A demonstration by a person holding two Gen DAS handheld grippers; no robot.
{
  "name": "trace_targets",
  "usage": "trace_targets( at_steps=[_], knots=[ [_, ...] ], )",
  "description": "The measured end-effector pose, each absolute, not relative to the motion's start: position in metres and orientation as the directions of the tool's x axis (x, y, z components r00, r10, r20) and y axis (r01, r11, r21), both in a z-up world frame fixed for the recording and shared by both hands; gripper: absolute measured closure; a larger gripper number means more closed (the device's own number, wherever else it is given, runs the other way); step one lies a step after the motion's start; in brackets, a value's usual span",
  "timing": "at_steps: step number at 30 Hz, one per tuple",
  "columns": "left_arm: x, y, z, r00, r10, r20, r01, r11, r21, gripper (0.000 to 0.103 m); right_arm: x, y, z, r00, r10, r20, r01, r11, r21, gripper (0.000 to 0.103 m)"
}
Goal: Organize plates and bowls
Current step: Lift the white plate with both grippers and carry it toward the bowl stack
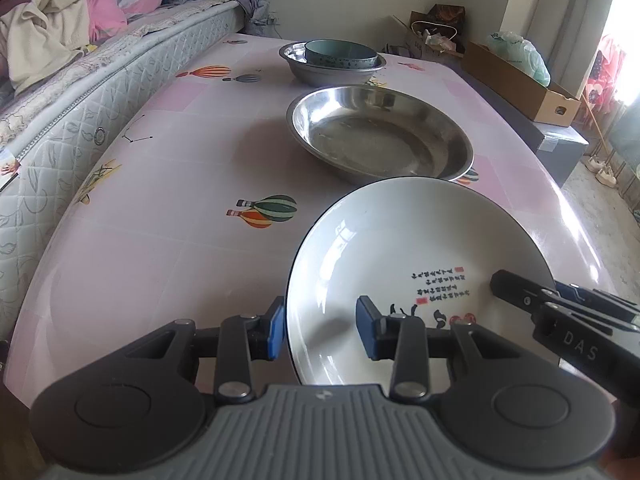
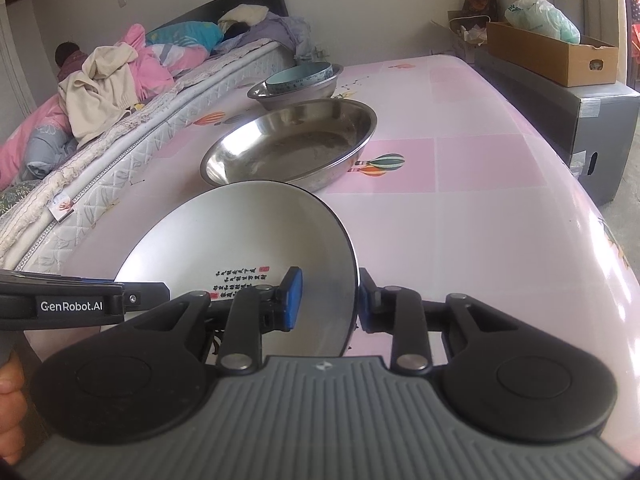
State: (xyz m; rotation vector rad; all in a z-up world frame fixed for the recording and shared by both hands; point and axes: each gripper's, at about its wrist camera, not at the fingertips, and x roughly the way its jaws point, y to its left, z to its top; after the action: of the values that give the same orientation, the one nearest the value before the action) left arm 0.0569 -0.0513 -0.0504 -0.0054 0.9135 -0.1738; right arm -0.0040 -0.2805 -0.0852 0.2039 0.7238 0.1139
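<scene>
Straddling opposite edges of a white plate [image 1: 384, 264] are two hand-held grippers. "GenRobot.AI" is printed in white on the left gripper's [image 1: 321, 334] side; "DAS" shows on the right gripper [image 2: 329, 300]. The plate carries columns of black Chinese calligraphy with small red seals, too small to read. Each gripper's blue-padded fingers [image 1: 276, 330] are partly open, one finger inside the rim and one outside; whether the pads press the rim cannot be told. Just beyond the plate sits a wide steel dish [image 1: 380, 134], and farther back a teal bowl [image 1: 340, 54] nested in a steel bowl [image 1: 334, 74]. The bench [image 1: 168, 248] wears a pink cloth with hot-air balloons. A bed [image 1: 80, 92] heaped with clothes runs alongside.
</scene>
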Motion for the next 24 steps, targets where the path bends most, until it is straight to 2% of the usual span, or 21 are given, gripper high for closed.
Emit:
trace_targets(
  at_steps=[13, 19, 24],
  knots=[
    [0.065, -0.044, -0.018, 0.664, -0.172, -0.728, 0.141, 0.985, -0.104, 0.066, 0.001, -0.278, -0.057, 0.784, 0.179, -0.594, -0.047, 0.972, 0.232, 0.075],
    [0.101, -0.049, 0.0, 0.704, -0.175, -0.688, 0.146, 0.984, -0.101, 0.066, 0.032, -0.285, -0.051, 0.785, 0.2, -0.586, -0.036, 0.96, 0.279, 0.075],
    [0.145, -0.058, -0.002, 0.697, -0.184, -0.693, 0.146, 0.983, -0.114, 0.066, 0.079, -0.299, -0.054, 0.773, 0.226, -0.593, -0.007, 0.938, 0.348, 0.075]
  ],
)
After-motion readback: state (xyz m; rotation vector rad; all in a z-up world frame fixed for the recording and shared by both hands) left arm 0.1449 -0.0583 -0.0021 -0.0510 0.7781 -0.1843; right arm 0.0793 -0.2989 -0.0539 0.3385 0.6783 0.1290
